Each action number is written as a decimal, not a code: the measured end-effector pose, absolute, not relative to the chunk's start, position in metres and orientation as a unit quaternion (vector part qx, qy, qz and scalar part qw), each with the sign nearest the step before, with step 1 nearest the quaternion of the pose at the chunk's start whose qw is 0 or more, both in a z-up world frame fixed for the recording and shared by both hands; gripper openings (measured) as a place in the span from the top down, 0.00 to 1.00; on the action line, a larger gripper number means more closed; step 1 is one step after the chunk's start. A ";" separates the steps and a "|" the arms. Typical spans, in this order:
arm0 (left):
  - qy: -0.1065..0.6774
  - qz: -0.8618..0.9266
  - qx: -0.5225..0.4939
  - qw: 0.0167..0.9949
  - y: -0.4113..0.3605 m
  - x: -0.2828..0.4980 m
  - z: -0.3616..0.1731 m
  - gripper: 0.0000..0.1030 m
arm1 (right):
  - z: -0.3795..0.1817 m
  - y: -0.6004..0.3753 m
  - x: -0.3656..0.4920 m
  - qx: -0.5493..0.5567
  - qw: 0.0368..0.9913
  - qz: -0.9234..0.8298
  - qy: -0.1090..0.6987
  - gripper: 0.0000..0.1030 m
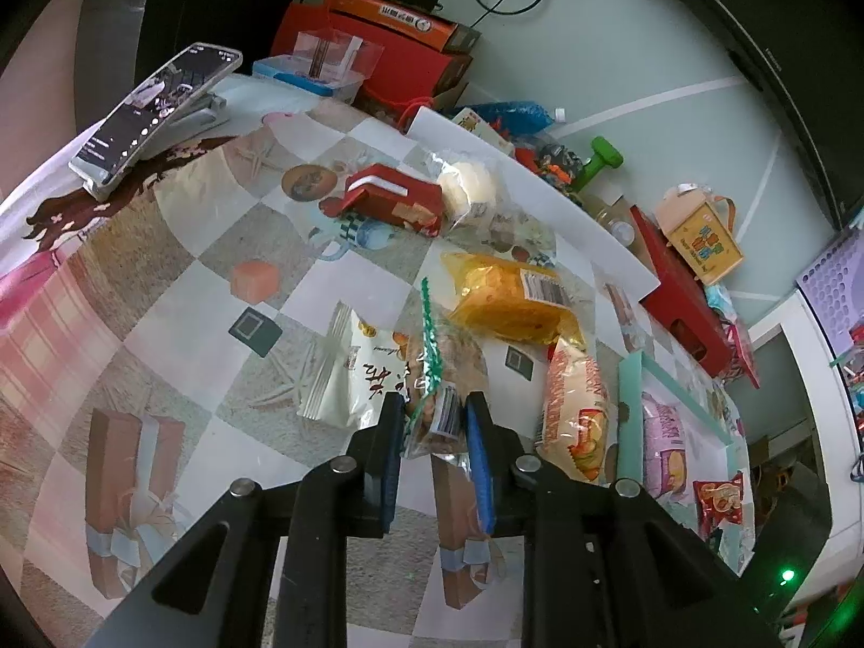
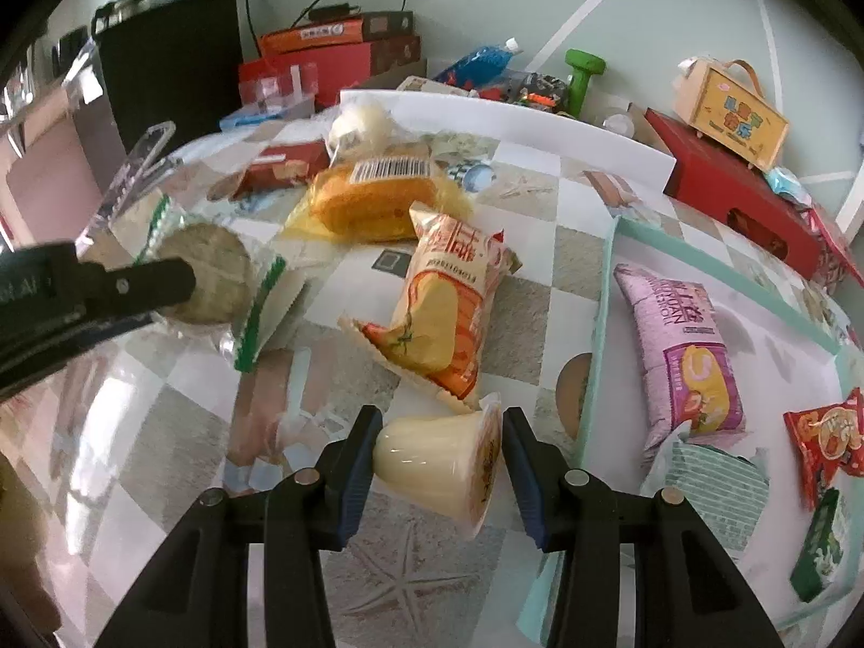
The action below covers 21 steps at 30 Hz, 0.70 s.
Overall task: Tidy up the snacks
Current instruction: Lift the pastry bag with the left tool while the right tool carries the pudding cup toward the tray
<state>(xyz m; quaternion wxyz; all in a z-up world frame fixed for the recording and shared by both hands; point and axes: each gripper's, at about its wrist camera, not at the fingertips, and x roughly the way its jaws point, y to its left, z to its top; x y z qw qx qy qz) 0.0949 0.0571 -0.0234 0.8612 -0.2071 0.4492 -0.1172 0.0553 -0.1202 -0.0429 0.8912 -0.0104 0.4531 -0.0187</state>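
Pale green floor (image 1: pixel 621 27) (white lines across it); dark cabinet (image 2: pixel 167 48) behind.

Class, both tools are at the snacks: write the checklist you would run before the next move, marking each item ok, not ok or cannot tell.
1. Left tool clamped on the clear biscuit packet: ok.
2. Right tool has the jelly cup between its fingers: ok.
3. Both pads pressing the cup: cannot tell.
4. Cup upright: not ok, on its side.
5. Teal tray has free floor space: ok.
6. Orange-and-yellow packet clear of the cup: cannot tell.
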 end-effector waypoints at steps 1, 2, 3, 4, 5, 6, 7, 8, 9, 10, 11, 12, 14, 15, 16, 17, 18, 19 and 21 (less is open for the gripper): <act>0.447 -0.119 -0.209 0.862 0.057 0.094 -0.021 0.79 | -0.040 -0.121 0.054 -0.005 0.893 -0.016 0.449 0.53; 0.444 -0.122 -0.210 0.862 0.058 0.094 -0.020 0.79 | -0.037 -0.122 0.053 -0.001 0.895 -0.014 0.445 0.53; 0.441 -0.124 -0.211 0.863 0.058 0.093 -0.017 0.80 | -0.033 -0.122 0.051 0.002 0.898 -0.012 0.440 0.53; 0.437 -0.127 -0.212 0.865 0.058 0.091 -0.014 0.80 | -0.030 -0.122 0.050 0.003 0.901 -0.010 0.434 0.53; 0.432 -0.130 -0.213 0.867 0.058 0.090 -0.011 0.81 | -0.026 -0.122 0.049 0.004 0.903 -0.009 0.429 0.53; 0.425 -0.133 -0.212 0.870 0.058 0.088 -0.007 0.81 | -0.022 -0.121 0.047 0.004 0.906 -0.006 0.423 0.53; 0.422 -0.134 -0.210 0.872 0.057 0.088 -0.005 0.81 | -0.020 -0.121 0.046 0.003 0.908 -0.005 0.420 0.53; 0.419 -0.135 -0.208 0.873 0.057 0.087 -0.002 0.81 | -0.019 -0.120 0.045 0.003 0.909 -0.004 0.416 0.53; 0.416 -0.136 -0.207 0.875 0.057 0.085 0.000 0.81 | -0.017 -0.120 0.044 0.004 0.910 -0.003 0.415 0.53; 0.414 -0.137 -0.208 0.876 0.057 0.084 0.002 0.81 | -0.016 -0.120 0.044 0.004 0.910 -0.002 0.414 0.53; 0.411 -0.138 -0.207 0.877 0.057 0.084 0.004 0.81 | -0.015 -0.120 0.044 0.005 0.911 -0.001 0.413 0.53; 0.409 -0.138 -0.207 0.878 0.057 0.083 0.005 0.81 | -0.014 -0.121 0.043 0.007 0.911 -0.001 0.412 0.53; 0.404 -0.139 -0.206 0.880 0.057 0.081 0.008 0.81 | -0.012 -0.122 0.043 0.009 0.912 -0.001 0.410 0.53; 0.402 -0.139 -0.206 0.881 0.057 0.081 0.010 0.81 | -0.011 -0.123 0.043 0.010 0.913 -0.001 0.408 0.53; 0.401 -0.140 -0.206 0.882 0.057 0.080 0.011 0.81 | -0.010 -0.123 0.043 0.011 0.913 -0.002 0.407 0.53; 0.400 -0.141 -0.206 0.882 0.056 0.080 0.012 0.81 | -0.009 -0.124 0.042 0.012 0.914 -0.003 0.405 0.53; 0.398 -0.142 -0.206 0.883 0.055 0.079 0.013 0.81 | -0.007 -0.126 0.041 0.013 0.915 -0.004 0.403 0.53; 0.396 -0.144 -0.205 0.883 0.054 0.079 0.015 0.81 | -0.006 -0.127 0.041 0.015 0.916 -0.005 0.401 0.53; 0.391 -0.151 -0.201 0.885 0.050 0.078 0.019 0.81 | -0.001 -0.132 0.040 0.020 0.919 -0.009 0.394 0.53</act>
